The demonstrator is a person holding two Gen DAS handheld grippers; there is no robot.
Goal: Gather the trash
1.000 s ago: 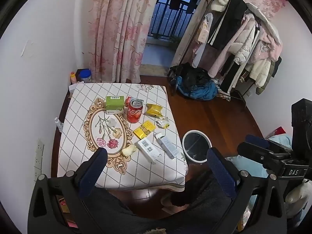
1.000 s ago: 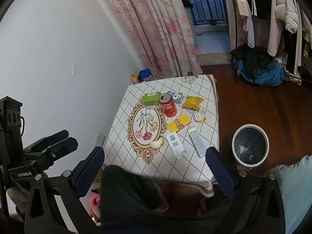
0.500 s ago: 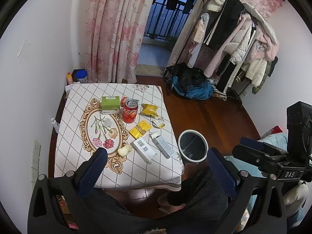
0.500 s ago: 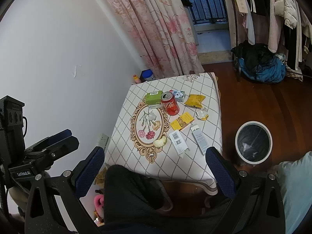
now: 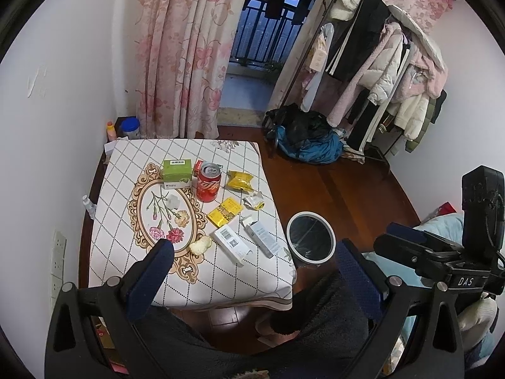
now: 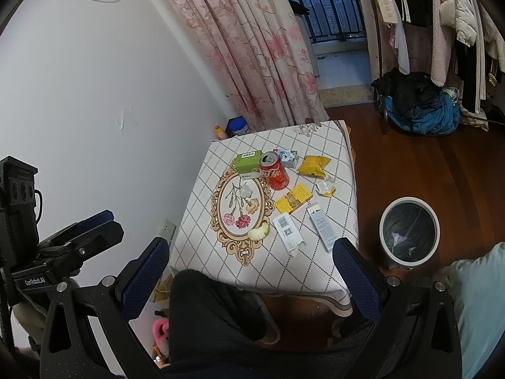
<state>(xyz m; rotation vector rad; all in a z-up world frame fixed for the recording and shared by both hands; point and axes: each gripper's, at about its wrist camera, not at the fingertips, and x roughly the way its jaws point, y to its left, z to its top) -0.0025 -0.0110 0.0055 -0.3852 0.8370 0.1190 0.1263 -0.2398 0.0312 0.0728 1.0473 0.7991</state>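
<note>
Both views are evenly and fairly brightly lit by soft indoor light from above; no lamp shows. The balcony (image 5: 258, 31) behind the curtain (image 5: 180, 53) is dark blue and adds little light. Shadows on the surface (image 5: 189, 271) are faint and short. The wood floor (image 6: 426, 170) carries a dull sheen, the can (image 5: 208, 185) a small highlight. Fisheye bending curves the walls, and black vignetting fills the corners. The centre is sharp; edges go slightly soft.
</note>
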